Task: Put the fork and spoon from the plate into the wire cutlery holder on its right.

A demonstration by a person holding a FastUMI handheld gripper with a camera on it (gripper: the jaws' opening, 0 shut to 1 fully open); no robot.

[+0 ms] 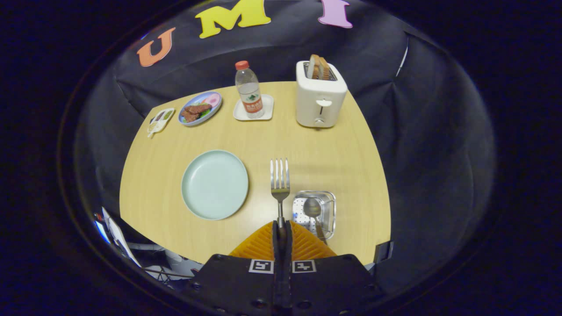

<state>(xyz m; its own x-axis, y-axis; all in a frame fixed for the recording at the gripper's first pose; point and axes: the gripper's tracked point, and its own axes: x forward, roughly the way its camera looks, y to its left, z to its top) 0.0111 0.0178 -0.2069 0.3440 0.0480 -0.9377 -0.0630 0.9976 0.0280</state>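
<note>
Jaws of the gripper [281, 226] closed tight on the handle of the fork [279, 180] — tines point ahead, over the desk [333, 153]. Fork sits between the pale green plate [214, 184] and the wire cutlery holder [314, 213], which stands just right of the jaws. Spoon [313, 210] already in the holder, bowl up. Plate bare. Beyond — white toaster [319, 94] with 2 slices, water bottle [249, 90] on a white coaster [254, 108], a plate of food [200, 108], a small sauce dish [160, 120].
</note>
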